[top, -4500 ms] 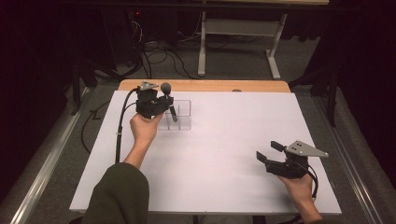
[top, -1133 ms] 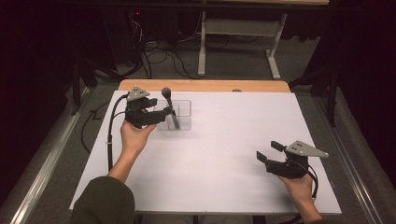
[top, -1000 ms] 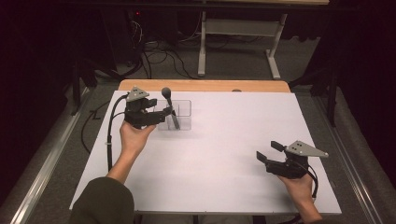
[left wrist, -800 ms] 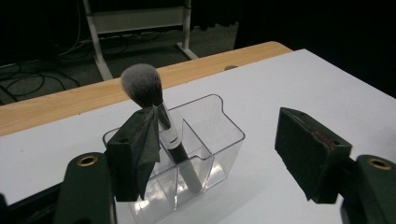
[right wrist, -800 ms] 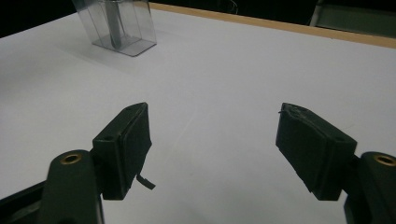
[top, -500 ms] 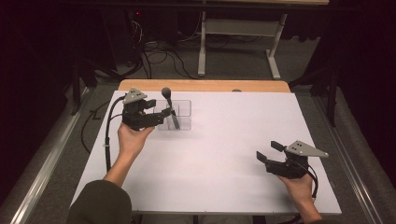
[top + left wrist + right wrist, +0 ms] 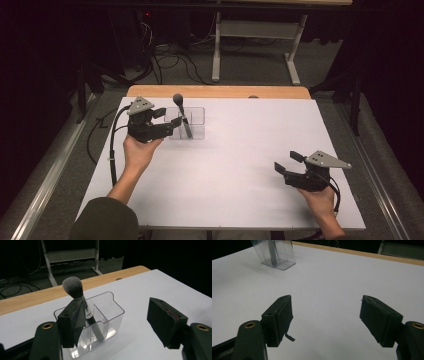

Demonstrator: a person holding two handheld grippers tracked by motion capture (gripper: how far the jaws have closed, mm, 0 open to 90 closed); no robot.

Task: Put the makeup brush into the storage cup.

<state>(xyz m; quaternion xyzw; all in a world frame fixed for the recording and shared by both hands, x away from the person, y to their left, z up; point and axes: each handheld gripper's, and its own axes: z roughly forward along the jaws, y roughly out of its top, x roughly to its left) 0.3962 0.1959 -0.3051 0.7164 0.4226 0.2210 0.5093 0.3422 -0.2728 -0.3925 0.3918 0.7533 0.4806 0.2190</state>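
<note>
A person sits at a white table (image 7: 230,170) and holds a two-jaw gripper in each hand. In the high view, the left forearm, in a dark green sleeve (image 7: 102,220), reaches forward and a little inward from the bottom left. The left hand (image 7: 137,152) cups its tool from below, palm up. The left gripper (image 7: 167,119) points to the right, level with the table, just beside a clear plastic organizer (image 7: 197,116) near the far left of the table. Its jaws stand wide apart and grip nothing.

A makeup brush (image 7: 75,293) stands in the organizer, tilted, with its grey bristle head up and its dark handle down in one compartment. In the left gripper view, one jaw overlaps the brush; whether it touches cannot be told. The other jaw hangs well off to the side over bare table.

The right hand (image 7: 317,200) rests near the front right corner of the table. The right gripper (image 7: 287,162) points left and away from the person, low over the surface. Its jaws are also spread wide and empty, well apart from the organizer.

No brand, label or writing can be read anywhere.
</note>
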